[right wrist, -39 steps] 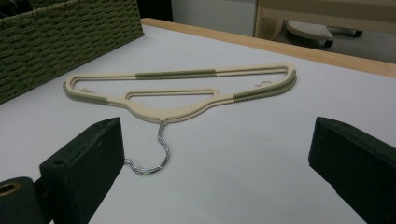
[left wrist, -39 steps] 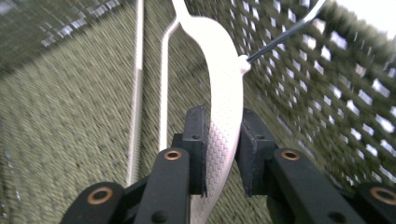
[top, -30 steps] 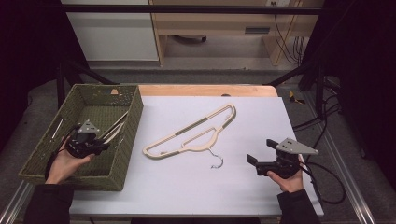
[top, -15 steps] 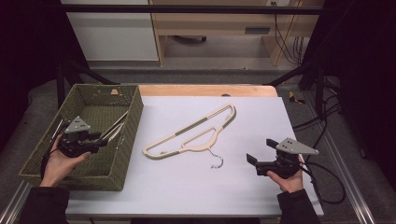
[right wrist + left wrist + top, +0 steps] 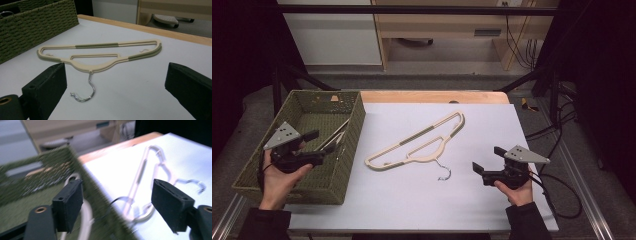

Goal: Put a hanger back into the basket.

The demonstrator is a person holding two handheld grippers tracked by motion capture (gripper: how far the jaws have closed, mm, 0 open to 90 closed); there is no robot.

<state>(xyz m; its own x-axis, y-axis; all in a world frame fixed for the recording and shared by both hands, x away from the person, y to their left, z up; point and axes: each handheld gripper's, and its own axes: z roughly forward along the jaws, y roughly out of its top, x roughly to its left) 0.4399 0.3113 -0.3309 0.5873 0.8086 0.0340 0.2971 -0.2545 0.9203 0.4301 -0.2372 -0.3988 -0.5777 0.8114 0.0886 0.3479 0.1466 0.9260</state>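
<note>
Two grippers up. Left gripper over green basket at table's left, jaws just been opening, now wide, nothing btwn them; hangers inside basket. Right gripper near right, jaws apart, empty. Cream hanger flat mid-table.

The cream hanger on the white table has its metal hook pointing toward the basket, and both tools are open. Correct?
Not quite. The hanger lies on the white table, but its hook points toward the person's edge, not toward the basket, as the high view shows. Both the left tool and the right tool are open.
</note>
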